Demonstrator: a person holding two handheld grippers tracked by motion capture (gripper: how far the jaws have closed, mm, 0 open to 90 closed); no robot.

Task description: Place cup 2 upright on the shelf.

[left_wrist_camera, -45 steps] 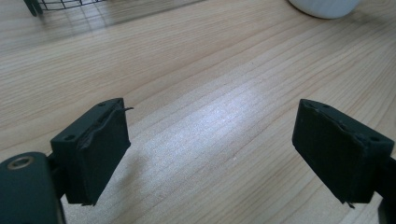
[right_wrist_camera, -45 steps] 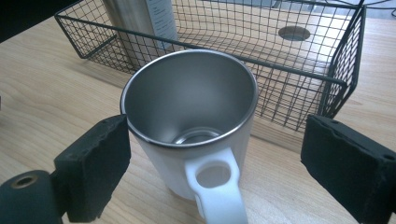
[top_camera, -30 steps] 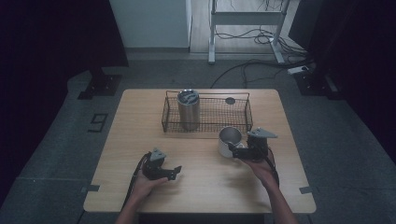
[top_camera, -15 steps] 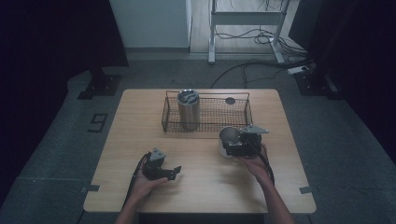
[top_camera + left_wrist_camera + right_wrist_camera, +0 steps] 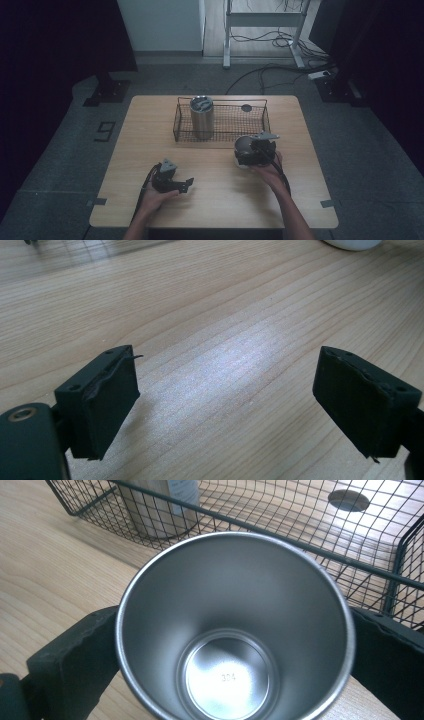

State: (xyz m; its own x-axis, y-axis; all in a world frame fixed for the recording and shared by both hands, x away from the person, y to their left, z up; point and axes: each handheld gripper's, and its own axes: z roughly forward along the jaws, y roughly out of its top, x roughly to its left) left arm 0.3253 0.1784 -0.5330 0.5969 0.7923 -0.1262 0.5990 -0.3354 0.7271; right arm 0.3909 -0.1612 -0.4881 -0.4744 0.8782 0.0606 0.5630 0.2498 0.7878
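An empty steel cup [image 5: 243,143] stands upright on the wooden table [image 5: 215,210], just in front of the wire basket [image 5: 220,139]. My right gripper [image 5: 254,151] has come in from the cup's right side. In the right gripper view its two black jaws hug both sides of the cup [image 5: 225,680], so my right gripper [image 5: 235,625] is shut on it. At the front left, my left gripper [image 5: 186,184] rests low over bare wood. In the left gripper view, my left gripper [image 5: 227,390] is open with nothing between its jaws.
A tall steel tumbler [image 5: 201,117] stands inside the basket's left part, and it shows just behind the cup as the tumbler [image 5: 160,510]. A dark round spot [image 5: 246,107] lies in the right part of the basket [image 5: 300,540]. Cables trail from both grippers toward the near edge.
My right gripper has slid left from beside the cup until its jaws enclose it. The cup has stayed in place. The left hand and gripper have not moved.
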